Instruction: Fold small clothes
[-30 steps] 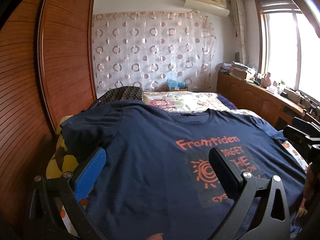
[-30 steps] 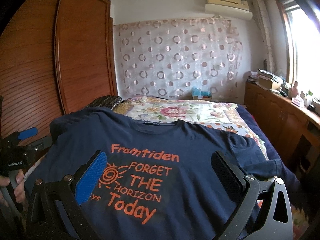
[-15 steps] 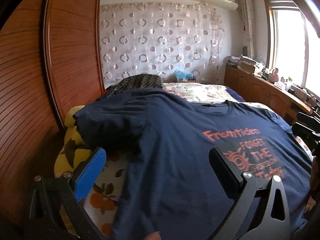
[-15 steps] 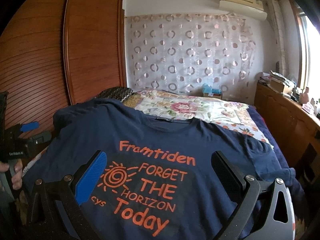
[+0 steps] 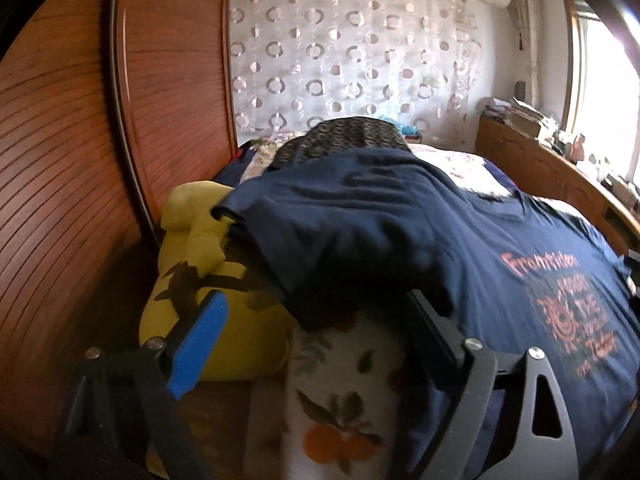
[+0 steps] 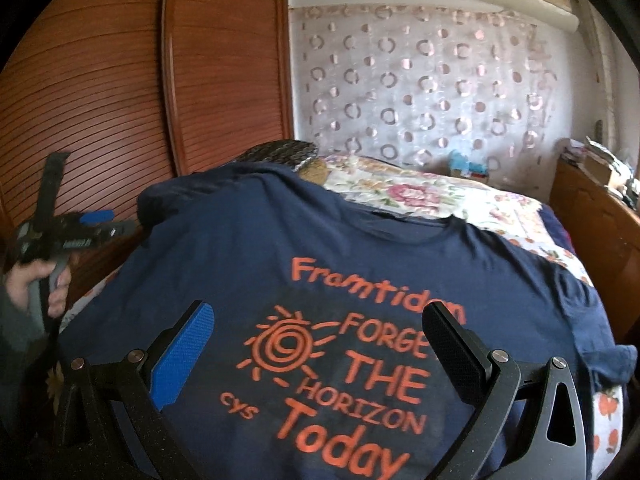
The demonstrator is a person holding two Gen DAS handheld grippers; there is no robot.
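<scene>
Navy-blue cotton T-shirt [image 6: 360,248] with orange lettering is lying print-up on the bed [image 6: 420,196], its collar pointing toward the curtained far wall and its hem toward the cameras, so its long axis is running along the bed. One sleeve [image 5: 320,232] is draping over the bed's edge next to a yellow plush toy [image 5: 192,264]. The left claw [image 5: 316,336] is closing, though its pads are not yet pressing anything; the sleeve's lower edge and the floral bedsheet [image 5: 340,380] are sitting between its blue pad and black pad. The right claw [image 6: 316,356] is hovering wide open over the printed chest, gripping nothing. A hand [image 6: 36,284] is holding the left claw's handle at the bedside. A reddish slatted wooden wardrobe [image 6: 120,80] is standing alongside the bed, and a sheer curtain with ring patterns [image 6: 432,88] is covering the far wall.
</scene>
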